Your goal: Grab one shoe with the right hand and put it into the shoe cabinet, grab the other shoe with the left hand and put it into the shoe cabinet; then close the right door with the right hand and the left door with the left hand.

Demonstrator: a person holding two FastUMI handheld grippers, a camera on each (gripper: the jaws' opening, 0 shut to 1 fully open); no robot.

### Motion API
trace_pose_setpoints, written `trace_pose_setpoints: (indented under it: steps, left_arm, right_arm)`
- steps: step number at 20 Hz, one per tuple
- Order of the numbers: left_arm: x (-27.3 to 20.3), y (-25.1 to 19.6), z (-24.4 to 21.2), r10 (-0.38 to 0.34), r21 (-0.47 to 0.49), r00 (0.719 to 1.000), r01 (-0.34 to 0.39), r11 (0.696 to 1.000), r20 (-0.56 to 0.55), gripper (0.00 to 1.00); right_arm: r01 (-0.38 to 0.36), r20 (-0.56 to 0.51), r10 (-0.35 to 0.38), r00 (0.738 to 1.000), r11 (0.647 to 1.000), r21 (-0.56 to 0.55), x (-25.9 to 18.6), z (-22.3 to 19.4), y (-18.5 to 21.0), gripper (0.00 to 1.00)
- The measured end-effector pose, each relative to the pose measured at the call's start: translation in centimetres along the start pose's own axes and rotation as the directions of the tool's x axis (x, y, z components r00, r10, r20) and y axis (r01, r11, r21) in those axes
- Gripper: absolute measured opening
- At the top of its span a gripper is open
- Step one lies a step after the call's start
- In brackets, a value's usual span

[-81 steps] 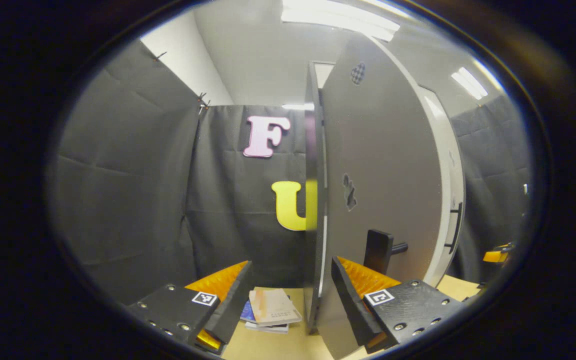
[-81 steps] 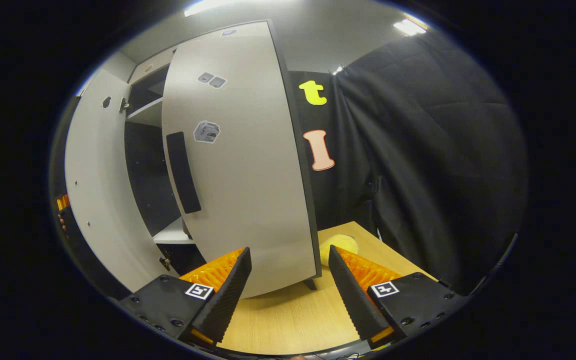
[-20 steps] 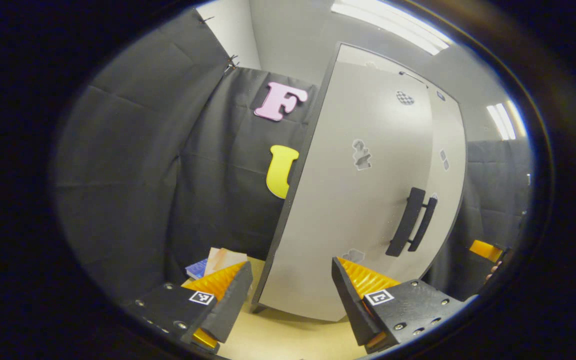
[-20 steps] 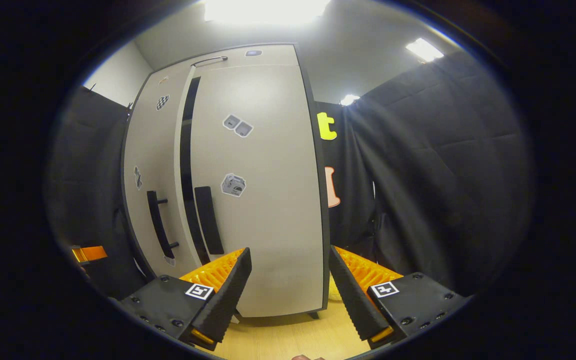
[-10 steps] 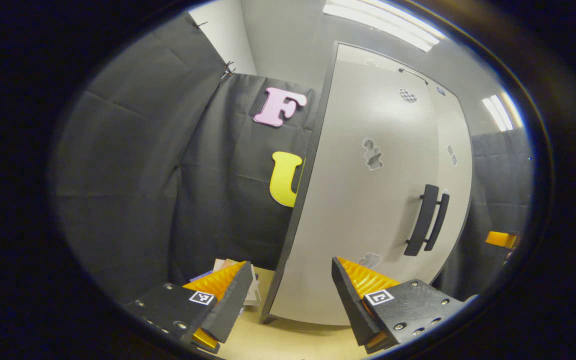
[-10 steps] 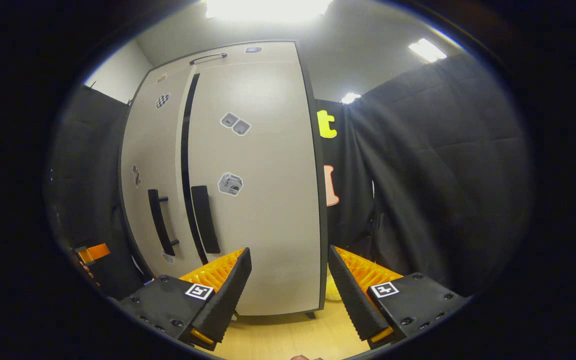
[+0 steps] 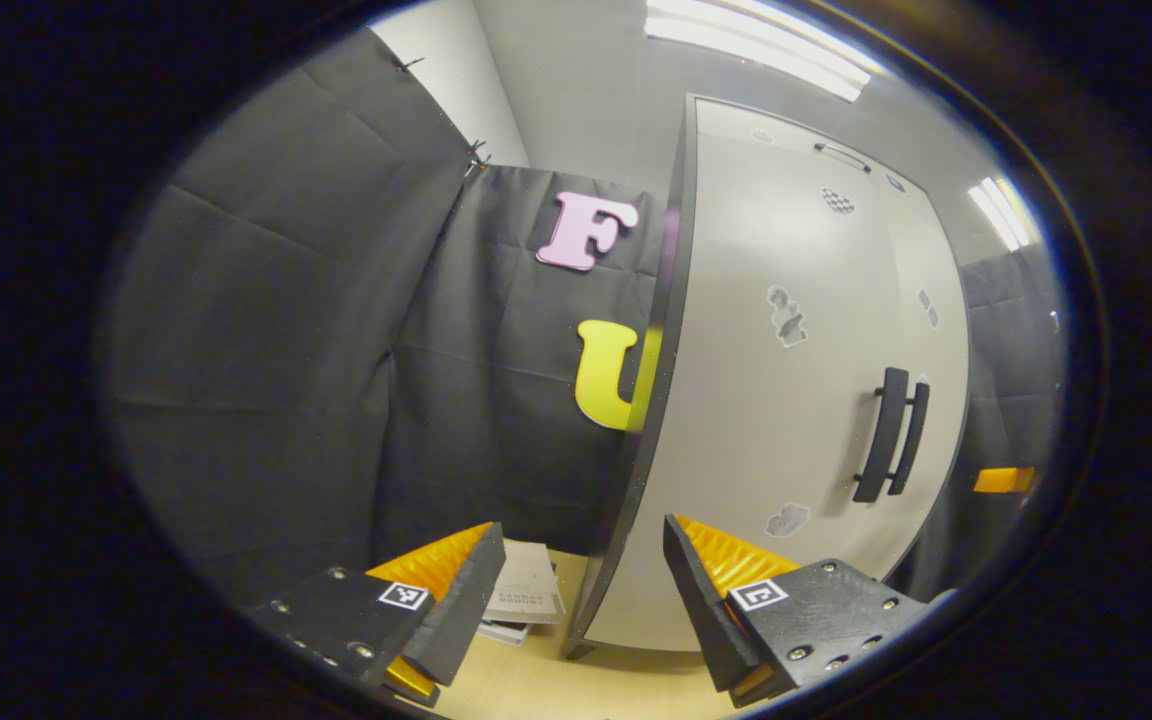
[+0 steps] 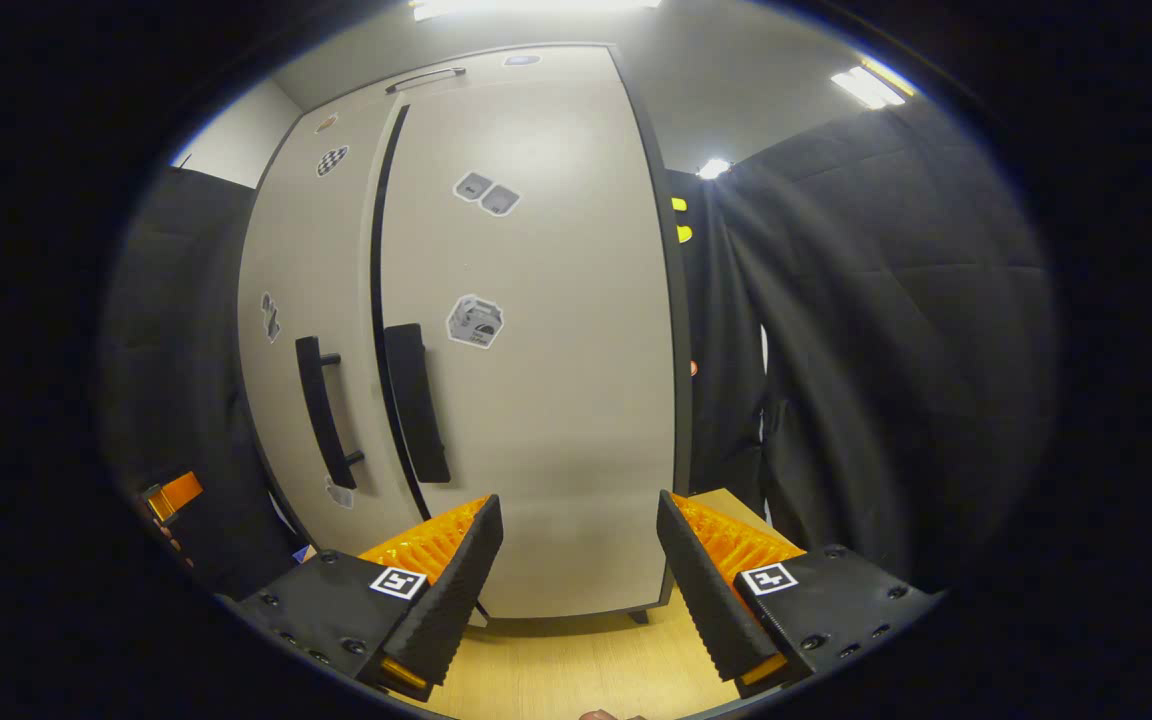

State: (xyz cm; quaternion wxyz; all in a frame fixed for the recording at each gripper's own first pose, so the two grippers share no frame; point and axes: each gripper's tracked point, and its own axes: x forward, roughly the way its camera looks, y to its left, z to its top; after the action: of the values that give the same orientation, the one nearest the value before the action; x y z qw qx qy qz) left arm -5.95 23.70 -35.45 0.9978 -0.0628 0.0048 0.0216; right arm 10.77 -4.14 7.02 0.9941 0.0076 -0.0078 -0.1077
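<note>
Black screwed jaws with square markers

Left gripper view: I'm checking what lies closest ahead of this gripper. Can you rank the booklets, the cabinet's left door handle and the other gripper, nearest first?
From the left gripper:
1. Booklets, flat on the table just behind its left finger.
2. Left door handle, upright on the shut cabinet door, to the right.
3. Other gripper, a sliver at the far right edge, beyond the cabinet's front.

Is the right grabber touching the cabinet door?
Apart. In the right gripper view the right gripper hangs open in front of the right door, and bare table shows between its fingertips and the door's bottom edge.
</note>
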Motion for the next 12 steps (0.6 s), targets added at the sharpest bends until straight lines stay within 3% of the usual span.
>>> trace_pose_setpoints:
  steps: [6, 7, 12]
  left_arm:
    - [-2.8, -2.5, 1.9, 0.048, 0.056, 0.999, -0.049, 0.997, 0.022, 0.95]
    - [-3.3, -3.5, 2.1, 0.061, 0.054, 0.998, -0.062, 0.997, 0.023, 0.92]
    - [-5.6, -12.0, 1.8, 0.138, 0.046, 0.989, -0.141, 0.989, 0.048, 0.94]
  right_arm:
    - [-0.110, -0.009, 0.110, 0.994, 0.994, 0.023, 0.4, -0.9, -0.1, 0.98]
    - [-0.124, -0.005, 0.124, 0.992, 0.992, 0.018, 0.6, -1.0, -0.9, 0.98]
    - [-0.195, -0.003, 0.195, 0.981, 0.981, 0.011, 1.4, -2.2, -8.7, 0.98]
